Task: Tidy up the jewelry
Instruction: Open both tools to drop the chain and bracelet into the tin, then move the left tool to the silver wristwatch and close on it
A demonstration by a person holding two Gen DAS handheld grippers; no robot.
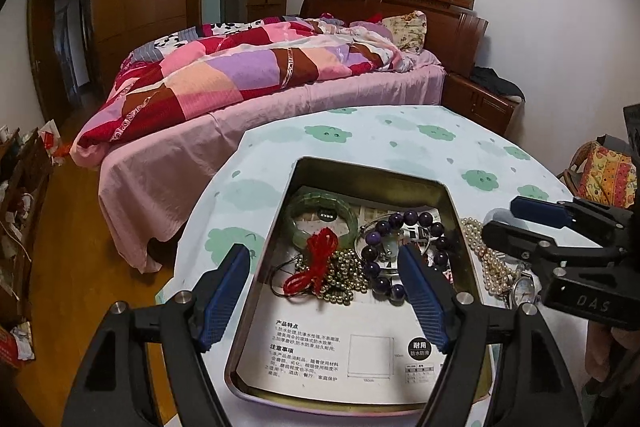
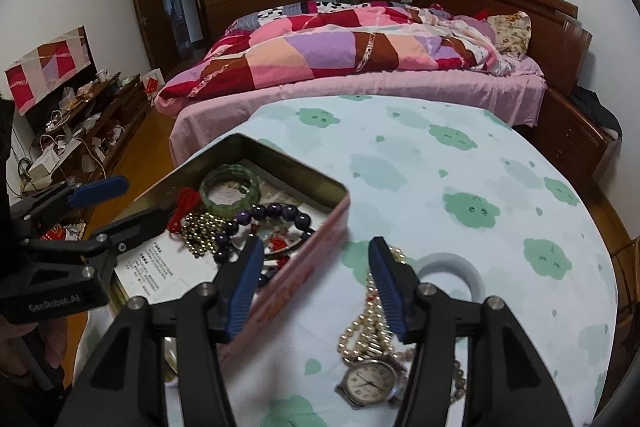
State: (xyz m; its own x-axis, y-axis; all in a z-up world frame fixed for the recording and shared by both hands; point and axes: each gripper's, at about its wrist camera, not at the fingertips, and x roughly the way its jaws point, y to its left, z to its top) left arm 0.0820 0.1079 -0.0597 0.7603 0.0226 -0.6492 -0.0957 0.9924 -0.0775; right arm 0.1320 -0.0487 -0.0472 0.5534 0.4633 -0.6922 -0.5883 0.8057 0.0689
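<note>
A pink metal tin (image 1: pixel 460 211) (image 2: pixel 320 243) lies open on the round table. In it lie a green jade bangle (image 1: pixel 320 217) (image 2: pixel 229 189), a red cord (image 1: pixel 316 259) (image 2: pixel 184 205), gold beads (image 1: pixel 344 277) (image 2: pixel 202 231) and a purple bead bracelet (image 1: pixel 404 227) (image 2: pixel 272 215). My left gripper (image 1: pixel 324 297) is open and empty above the tin. A pearl necklace (image 1: pixel 486 263) (image 2: pixel 374 319), a wristwatch (image 1: pixel 523 289) (image 2: pixel 370 381) and a pale ring (image 2: pixel 448 271) lie on the cloth right of the tin. My right gripper (image 2: pixel 316 285) is open and empty, straddling the tin's right wall and the pearls.
The table carries a pale blue cloth with green clouds (image 1: pixel 400 135) (image 2: pixel 460 187). A bed with a patchwork quilt (image 1: pixel 248 75) (image 2: pixel 340 51) stands behind it. A cluttered low cabinet (image 2: pixel 80 123) is at the left. A printed paper sheet (image 1: pixel 340 351) lines the tin.
</note>
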